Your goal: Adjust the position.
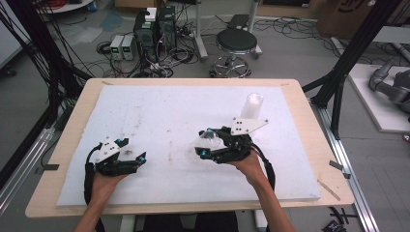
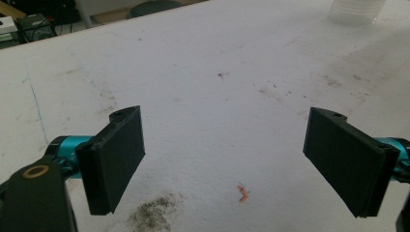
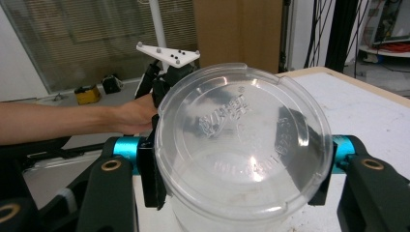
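Clear plastic container (image 3: 244,150) sits gripped between the two black pads of the right gripper (image 1: 207,143), held up off the white mat (image 1: 164,121) toward the right middle of the table. In the right gripper view the tub is round and see-through, with a flat lid that has a raised rim, embossed lettering across its middle and a bright glint low on its face. The lid faces back toward that gripper's camera, so the tub lies on its side in the grip, one pad against each flank. The jaws are drawn in onto the tub's walls, pinching it.

Beyond it, near the far right of the mat, stands a stack of the same milky-clear tubs (image 1: 252,105), upright and well apart from the held one.

The left gripper (image 1: 132,151) rests low on the mat's left side, its flat, matt black, rectangular pads (image 2: 116,157) spread wide with nothing between them, only the bare mat. In that gap lies a small orange scrap (image 2: 242,193), and near the left pad a smudge of dark grit (image 2: 154,215). The mat itself is a soft-looking white sheet, scuffed and speckled with dirt, laid over a pale wooden tabletop (image 1: 309,125). Teal metal collars show behind the pads on both tools.
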Demonstrator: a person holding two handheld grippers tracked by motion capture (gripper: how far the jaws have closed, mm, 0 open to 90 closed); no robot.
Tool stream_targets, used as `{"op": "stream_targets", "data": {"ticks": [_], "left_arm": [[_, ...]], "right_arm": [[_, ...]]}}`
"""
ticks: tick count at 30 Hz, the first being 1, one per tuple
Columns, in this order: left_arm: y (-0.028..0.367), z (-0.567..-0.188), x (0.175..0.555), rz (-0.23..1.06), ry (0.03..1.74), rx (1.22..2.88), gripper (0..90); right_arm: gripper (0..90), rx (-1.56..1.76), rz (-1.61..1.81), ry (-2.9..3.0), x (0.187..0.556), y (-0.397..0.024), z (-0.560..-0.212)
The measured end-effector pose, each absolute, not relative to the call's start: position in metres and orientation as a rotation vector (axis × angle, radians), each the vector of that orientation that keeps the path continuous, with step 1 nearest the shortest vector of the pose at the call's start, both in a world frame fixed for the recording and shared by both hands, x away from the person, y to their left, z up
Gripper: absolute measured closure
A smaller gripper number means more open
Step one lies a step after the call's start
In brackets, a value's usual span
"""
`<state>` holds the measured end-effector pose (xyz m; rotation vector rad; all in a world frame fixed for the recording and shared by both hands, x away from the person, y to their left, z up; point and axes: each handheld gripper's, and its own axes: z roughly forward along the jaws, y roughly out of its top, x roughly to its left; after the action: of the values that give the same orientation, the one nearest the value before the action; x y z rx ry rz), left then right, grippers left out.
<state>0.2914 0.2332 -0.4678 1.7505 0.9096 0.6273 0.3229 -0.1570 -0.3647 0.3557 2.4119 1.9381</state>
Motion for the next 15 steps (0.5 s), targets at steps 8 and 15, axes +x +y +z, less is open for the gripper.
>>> {"op": "stream_targets", "data": {"ticks": [8,15], "left_arm": [[0.2340,-0.4676,0.2905,0.631,0.902,1.743,14.5],[0.2393,-0.4612,0.2892,0.618,0.830,1.703,14.5]], "right_arm": [[41.2,0.366,1.936,2.406,0.3248,-0.1571,-0.3653],[41.4,0.357,1.939,2.399,0.3254,-0.1600,-0.3636]]}}
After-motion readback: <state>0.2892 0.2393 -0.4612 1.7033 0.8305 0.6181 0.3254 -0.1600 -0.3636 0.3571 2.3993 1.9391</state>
